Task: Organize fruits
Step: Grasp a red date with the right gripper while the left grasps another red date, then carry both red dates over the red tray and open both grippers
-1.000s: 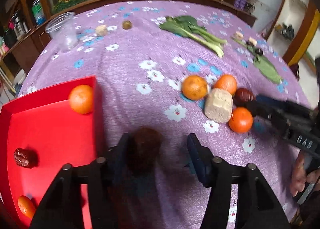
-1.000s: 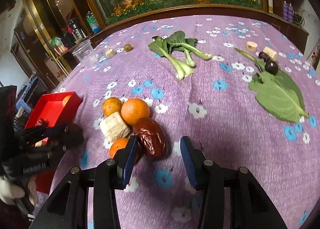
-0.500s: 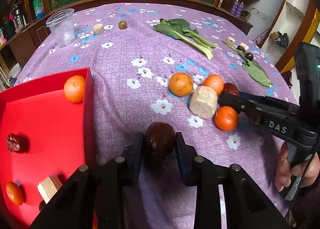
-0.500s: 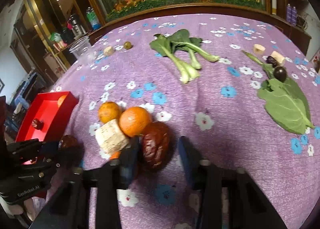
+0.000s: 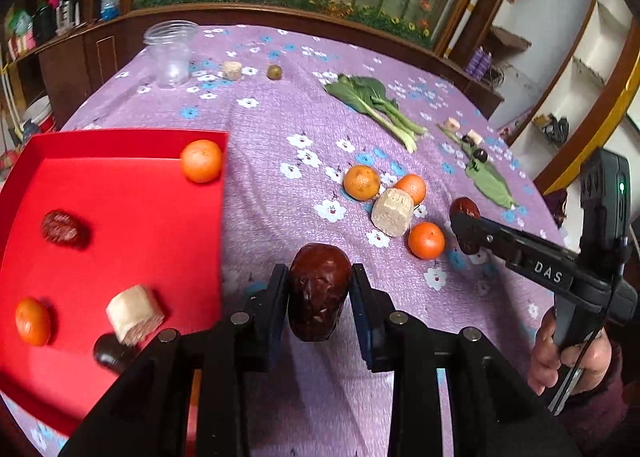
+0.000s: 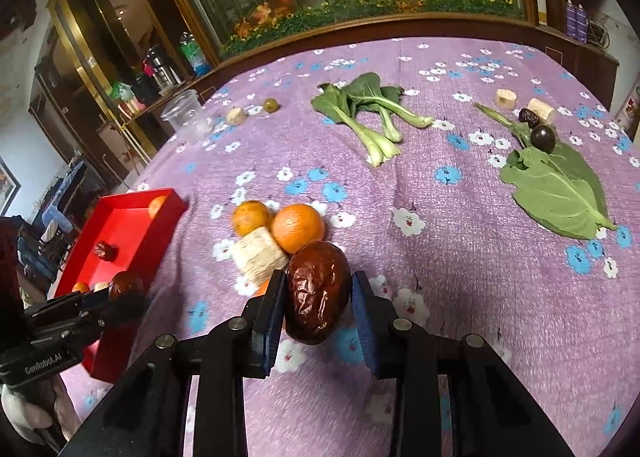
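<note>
Left claw [image 5: 318, 297] is clenched on a dark red date [image 5: 319, 289], held above the desk [image 5: 280, 129] just beside the red tray [image 5: 120, 135]. Right claw [image 6: 318, 305] grips a second date [image 6: 316, 289] beside the remaining pile — three oranges [image 6: 298, 227] and one pale block [image 6: 260, 255]. The tray already holds two oranges, one date, a pale block and a dark round fruit. Judgement: roughly half sorted; both held dates have yet to be deposited, and one dark fruit [image 6: 543, 138] sits by the greens [image 6: 556, 189] — still unsorted
</note>
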Tool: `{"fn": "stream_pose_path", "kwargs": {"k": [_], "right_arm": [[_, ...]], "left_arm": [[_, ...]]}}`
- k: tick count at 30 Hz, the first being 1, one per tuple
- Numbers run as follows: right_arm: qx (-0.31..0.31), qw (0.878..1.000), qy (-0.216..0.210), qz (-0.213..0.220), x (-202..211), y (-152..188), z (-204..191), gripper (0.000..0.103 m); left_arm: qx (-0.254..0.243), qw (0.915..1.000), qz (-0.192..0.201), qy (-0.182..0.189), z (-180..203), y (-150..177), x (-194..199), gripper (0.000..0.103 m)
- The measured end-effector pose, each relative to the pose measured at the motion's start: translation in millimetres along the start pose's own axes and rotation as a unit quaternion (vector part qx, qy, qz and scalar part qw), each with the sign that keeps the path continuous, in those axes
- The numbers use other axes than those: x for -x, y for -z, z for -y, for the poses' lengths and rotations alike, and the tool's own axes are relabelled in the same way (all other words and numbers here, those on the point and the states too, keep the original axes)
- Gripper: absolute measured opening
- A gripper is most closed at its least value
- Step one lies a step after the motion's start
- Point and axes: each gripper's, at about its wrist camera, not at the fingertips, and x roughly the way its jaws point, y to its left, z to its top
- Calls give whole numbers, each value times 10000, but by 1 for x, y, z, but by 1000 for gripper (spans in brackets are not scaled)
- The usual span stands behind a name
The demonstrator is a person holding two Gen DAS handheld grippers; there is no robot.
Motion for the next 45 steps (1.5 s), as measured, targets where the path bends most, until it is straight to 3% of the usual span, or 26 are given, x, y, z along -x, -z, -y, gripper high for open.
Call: {"fn": "stream_pose_path", "kwargs": {"k": [14, 27, 45], "right_arm": [[398, 9985, -324, 191, 36, 15, -52, 36], [786, 9958, -471, 15, 27, 29, -99, 36], [933, 9938, -562, -219, 13, 41, -126, 36]], "left_arm": [[452, 9975, 541, -61, -33, 24, 55, 29], [773, 9949, 632, -122, -63, 39, 65, 30], [841, 9936, 711, -247, -75, 44, 71, 30]]}}
